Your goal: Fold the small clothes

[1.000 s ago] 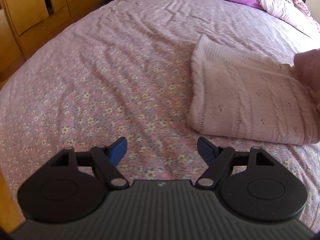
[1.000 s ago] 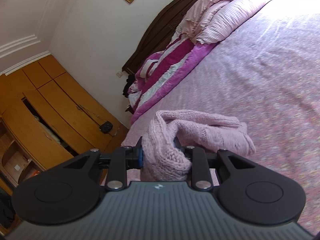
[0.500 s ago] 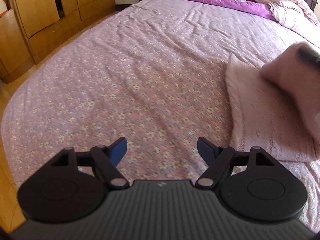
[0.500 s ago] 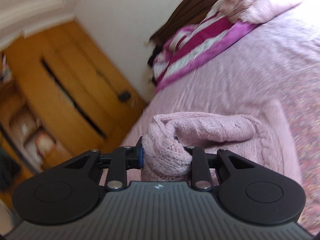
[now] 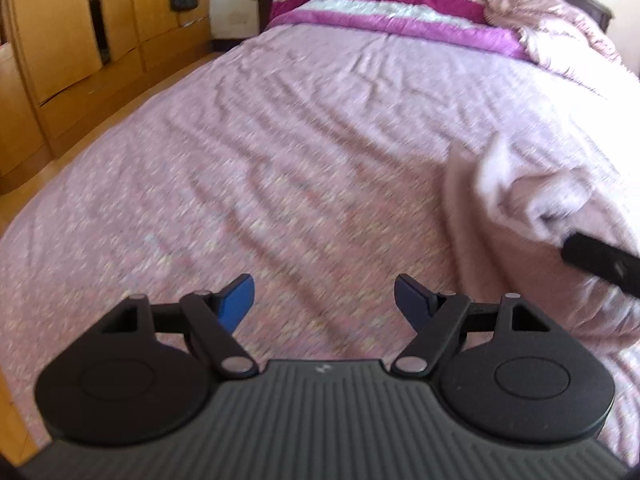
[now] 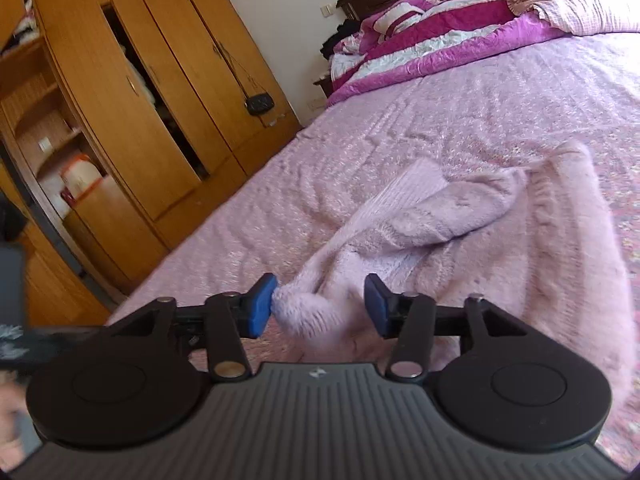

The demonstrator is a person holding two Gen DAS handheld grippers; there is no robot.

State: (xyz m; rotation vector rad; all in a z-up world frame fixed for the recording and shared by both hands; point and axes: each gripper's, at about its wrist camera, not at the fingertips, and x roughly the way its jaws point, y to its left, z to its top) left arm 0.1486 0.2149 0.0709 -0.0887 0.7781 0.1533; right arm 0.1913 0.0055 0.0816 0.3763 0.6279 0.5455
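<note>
Left tongs (image 5: 324, 298), lower centre of frame: matte black linkage arms, silver pivot pins, two round black discs, grey ribbed housing with small white emblem, blue finger pads (image 5: 236, 300). Right tongs (image 6: 320, 306), lower centre: identical build, blue rectangular pads (image 6: 260, 306).

A bed with a pink floral bedspread (image 5: 280, 152) fills the room. A magenta-and-white striped quilt (image 5: 384, 4) is heaped at its far end. A wooden wardrobe (image 6: 132, 92) stands left, one door seemingly ajar.
</note>
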